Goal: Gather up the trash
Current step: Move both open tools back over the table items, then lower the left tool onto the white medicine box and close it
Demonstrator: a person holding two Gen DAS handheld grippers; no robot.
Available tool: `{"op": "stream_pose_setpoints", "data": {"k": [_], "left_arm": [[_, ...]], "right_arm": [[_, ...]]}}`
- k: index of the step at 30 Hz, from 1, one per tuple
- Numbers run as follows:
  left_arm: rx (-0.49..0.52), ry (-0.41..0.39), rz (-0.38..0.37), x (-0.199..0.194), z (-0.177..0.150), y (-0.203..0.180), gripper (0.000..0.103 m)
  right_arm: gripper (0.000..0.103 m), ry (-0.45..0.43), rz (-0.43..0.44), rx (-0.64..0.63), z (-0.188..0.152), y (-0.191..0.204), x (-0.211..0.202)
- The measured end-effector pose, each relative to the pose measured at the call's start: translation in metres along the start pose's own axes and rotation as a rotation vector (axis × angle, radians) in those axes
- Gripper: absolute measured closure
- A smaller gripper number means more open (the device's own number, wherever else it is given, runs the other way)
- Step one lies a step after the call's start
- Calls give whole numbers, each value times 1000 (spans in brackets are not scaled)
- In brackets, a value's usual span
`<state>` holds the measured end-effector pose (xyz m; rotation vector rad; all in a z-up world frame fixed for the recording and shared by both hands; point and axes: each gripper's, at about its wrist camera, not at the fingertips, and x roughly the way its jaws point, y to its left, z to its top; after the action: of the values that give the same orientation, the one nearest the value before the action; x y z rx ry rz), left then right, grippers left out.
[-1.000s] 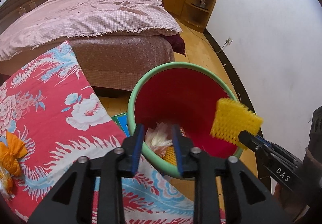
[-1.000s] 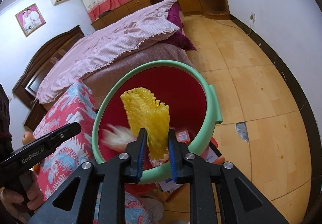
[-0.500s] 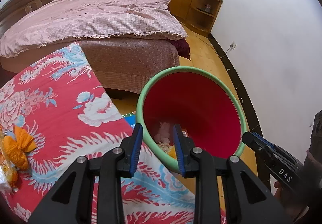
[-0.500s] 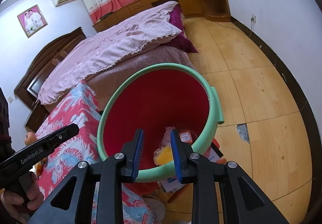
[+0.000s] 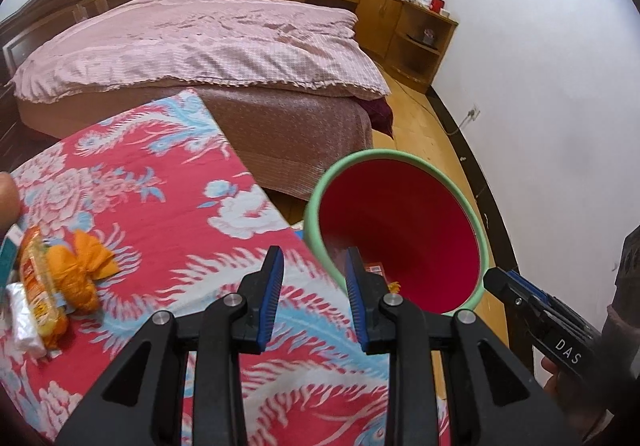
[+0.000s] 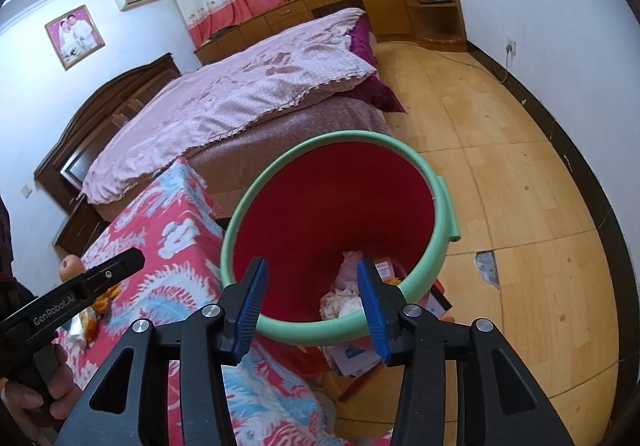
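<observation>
1. Bin (image 6: pixel 424 181), red inside with a green rim, fills the middle of the right wrist view; in the left wrist view it sits right of centre (image 5: pixel 440 181), on the wood floor (image 6: pixel 520 165) beside the table.
2. Trash in the bin (image 6: pixel 348 286) shows at the lower centre of the right wrist view: pale crumpled wrappers, a bit of yellow and a small printed card on the bottom.
3. Right gripper (image 6: pixel 312 302) points down over the near rim at the lower middle of its own view. Its jaws are spreading, with nothing between the blue pads.
4. Left gripper (image 5: pixel 314 298) is at the lower centre of its view, above the table edge and the bin's left rim. Its pads stand somewhat apart and grip nothing.
5. Cloth (image 5: pixel 160 205), red with blue and white flowers, covers the table across the left half of the left wrist view.
6. Wrappers (image 5: pixel 60 282) still lie on the cloth at the far left of that view: an orange crumpled piece touching a clear packet with yellow contents.
7. Bed (image 5: pixel 200 49) with a pink cover fills the upper part of both views.
</observation>
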<state>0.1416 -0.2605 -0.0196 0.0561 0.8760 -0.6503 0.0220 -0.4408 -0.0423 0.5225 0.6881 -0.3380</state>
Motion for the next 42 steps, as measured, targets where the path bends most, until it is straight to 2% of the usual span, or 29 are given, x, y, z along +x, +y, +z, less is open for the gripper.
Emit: {"op": "stream_pose_setpoints", "data": {"k": [3,15,23,26,31,34,38,42], "left_arm": [[-17,-15,15,-10,-2,11,72],[-131,-67,103,-48,-15,71,72],[-184,-96,198,-71,-20,120,71],[-205,-98,245,-76,-20,142,64],[-235,-99,310,-82,-20,175,64],[-239,-89,347,-84,-21,193,59],[-232,-63,406,-79,-22,214,48],[-220,-18,441,-69,-22,231,46]], "right_arm": [[48,-1,14,-14,-2,10,-3],[47,23,76,-80,-10,52,-3],[47,52,118,-131,-16,82,5],[47,63,132,-153,-17,95,9],[47,80,154,-185,-19,116,16],[47,93,170,-208,-20,130,22],[47,110,185,-231,-22,144,30],[47,132,197,-250,-24,159,40]]}}
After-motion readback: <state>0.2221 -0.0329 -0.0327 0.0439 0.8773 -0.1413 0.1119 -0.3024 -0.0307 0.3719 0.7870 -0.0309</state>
